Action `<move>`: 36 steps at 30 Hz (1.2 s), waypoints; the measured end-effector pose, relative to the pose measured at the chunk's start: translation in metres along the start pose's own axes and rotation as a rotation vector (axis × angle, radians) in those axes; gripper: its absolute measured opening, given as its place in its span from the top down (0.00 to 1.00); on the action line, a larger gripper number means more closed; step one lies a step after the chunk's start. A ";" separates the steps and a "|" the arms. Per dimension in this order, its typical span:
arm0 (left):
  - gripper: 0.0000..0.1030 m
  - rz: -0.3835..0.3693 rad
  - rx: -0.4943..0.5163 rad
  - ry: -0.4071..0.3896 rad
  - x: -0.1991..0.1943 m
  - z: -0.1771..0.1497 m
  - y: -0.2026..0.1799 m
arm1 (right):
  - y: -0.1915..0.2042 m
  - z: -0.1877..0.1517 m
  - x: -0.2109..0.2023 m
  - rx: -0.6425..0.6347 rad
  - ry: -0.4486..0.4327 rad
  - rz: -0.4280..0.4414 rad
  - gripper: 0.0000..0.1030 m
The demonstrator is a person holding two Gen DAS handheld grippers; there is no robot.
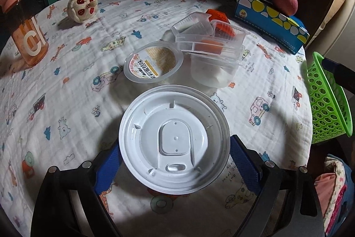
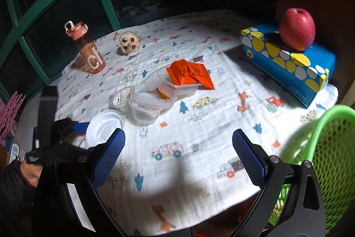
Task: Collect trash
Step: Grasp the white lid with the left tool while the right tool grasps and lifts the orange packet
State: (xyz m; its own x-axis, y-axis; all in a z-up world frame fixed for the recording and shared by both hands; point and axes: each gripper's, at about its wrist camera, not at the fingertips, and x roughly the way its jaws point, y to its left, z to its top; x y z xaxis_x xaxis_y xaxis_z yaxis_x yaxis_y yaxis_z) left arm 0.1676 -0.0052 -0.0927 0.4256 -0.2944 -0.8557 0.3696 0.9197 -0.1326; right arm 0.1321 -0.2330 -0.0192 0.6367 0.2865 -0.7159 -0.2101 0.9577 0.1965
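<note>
Two grippers: left gripper [image 1: 175, 161] jaws clamp the white lid [image 1: 174, 139]; right gripper [image 2: 178, 152] jaws apart, green basket [image 2: 321, 161] at 3 o'clock.

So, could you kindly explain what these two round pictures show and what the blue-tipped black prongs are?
There is no robot here: a person holds a two-finger gripper in each hand, and a fisheye camera on each looks along its blue-padded fingers. In the left camera's picture, the left gripper closes on a round white plastic cup lid. In the right camera's picture, the right gripper is open and empty. On the cartoon-print cloth lie clear plastic food tubs, orange sachets, a pink drinking bottle and a blue tissue box bearing a red apple. A green mesh basket sits at the right.
</note>
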 end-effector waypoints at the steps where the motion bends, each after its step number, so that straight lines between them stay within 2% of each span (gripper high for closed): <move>1: 0.14 0.000 -0.006 -0.006 -0.004 -0.001 0.001 | -0.001 0.005 0.004 0.002 0.004 0.006 0.07; 10: 0.14 0.007 -0.035 -0.042 -0.029 -0.009 0.012 | -0.016 0.065 0.051 0.016 0.027 0.075 0.07; 15: 0.14 0.006 -0.063 -0.050 -0.033 -0.011 0.021 | -0.032 0.086 0.093 0.045 0.091 0.131 0.07; 20: 0.14 0.003 -0.069 -0.048 -0.032 -0.009 0.025 | -0.040 0.092 0.128 0.035 0.143 0.126 0.07; 28: 0.14 -0.004 -0.073 -0.043 -0.028 -0.006 0.028 | -0.058 0.094 0.171 0.091 0.209 0.153 0.07; 36: 0.14 -0.004 -0.075 -0.040 -0.026 -0.004 0.028 | -0.067 0.090 0.189 0.127 0.224 0.155 0.10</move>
State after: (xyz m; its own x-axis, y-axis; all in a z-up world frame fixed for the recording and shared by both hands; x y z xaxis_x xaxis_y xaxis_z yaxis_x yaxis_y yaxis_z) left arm 0.1632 0.0295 -0.0764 0.4571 -0.3066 -0.8349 0.3088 0.9350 -0.1744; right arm 0.3330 -0.2405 -0.1072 0.4217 0.4301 -0.7982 -0.1883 0.9027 0.3869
